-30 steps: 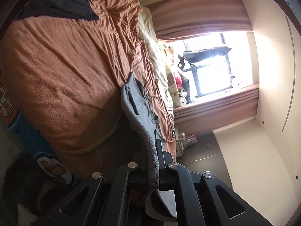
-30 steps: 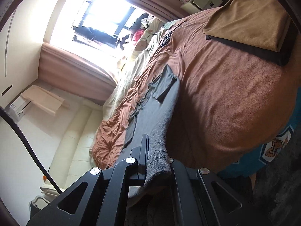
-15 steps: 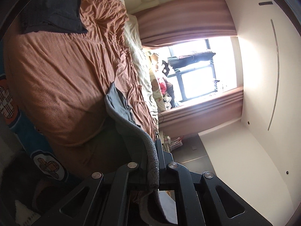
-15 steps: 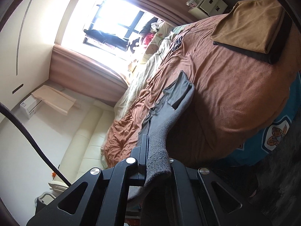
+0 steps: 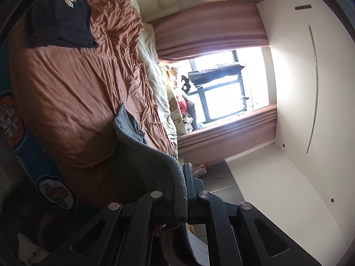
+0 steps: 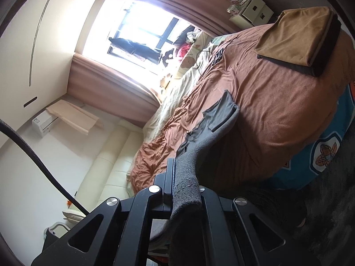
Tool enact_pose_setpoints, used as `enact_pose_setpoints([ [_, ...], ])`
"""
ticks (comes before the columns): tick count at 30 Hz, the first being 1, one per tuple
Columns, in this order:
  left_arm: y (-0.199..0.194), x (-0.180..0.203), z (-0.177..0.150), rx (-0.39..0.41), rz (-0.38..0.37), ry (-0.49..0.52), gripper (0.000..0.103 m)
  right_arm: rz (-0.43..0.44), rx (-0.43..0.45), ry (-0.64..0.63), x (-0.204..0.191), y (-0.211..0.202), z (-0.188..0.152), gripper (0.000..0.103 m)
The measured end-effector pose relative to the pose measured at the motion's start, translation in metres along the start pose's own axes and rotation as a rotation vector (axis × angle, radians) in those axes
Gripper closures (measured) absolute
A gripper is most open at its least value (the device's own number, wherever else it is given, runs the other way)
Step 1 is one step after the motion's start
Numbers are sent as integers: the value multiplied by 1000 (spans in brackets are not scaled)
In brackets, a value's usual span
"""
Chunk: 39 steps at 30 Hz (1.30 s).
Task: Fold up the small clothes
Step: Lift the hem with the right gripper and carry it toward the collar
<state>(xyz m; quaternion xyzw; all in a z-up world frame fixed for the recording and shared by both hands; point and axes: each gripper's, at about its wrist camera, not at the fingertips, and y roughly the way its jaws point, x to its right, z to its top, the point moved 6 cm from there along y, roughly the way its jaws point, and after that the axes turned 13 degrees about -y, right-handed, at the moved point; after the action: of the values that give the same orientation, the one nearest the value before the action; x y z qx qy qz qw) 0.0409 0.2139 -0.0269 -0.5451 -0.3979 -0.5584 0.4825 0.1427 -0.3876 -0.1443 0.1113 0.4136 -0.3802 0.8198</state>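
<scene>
Bed (image 5: 66,93) under a brown blanket fills the left of the left view. Grey garment (image 5: 129,125) lies mid-frame, its long axis running from each pair of tongs out over the blanket. Left tongs (image 5: 180,196) clamp one near corner, right tongs (image 6: 184,187) the other; far end rests on the bed, equally near both

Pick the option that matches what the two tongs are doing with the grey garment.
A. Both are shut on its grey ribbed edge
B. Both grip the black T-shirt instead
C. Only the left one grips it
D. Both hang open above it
A: the left tongs and the right tongs are each shut on the ribbed edge of the grey garment, whose far end lies on the brown blanket.
</scene>
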Motion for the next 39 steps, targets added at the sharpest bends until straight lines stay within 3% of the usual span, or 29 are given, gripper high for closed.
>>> enact_pose_setpoints([
  [15,14,-11,11,3,33,-20,99,2,-14,12,23,37,16,103],
  [23,53,15,21,-12,57,18,99,19,-2,13,23,70,41,103],
  [29,85,37,38,-7,75,50,99,19,57,-38,18,94,75,103],
  [39,157,60,77,-22,126,87,99,-22,54,-82,11,174,126,103],
])
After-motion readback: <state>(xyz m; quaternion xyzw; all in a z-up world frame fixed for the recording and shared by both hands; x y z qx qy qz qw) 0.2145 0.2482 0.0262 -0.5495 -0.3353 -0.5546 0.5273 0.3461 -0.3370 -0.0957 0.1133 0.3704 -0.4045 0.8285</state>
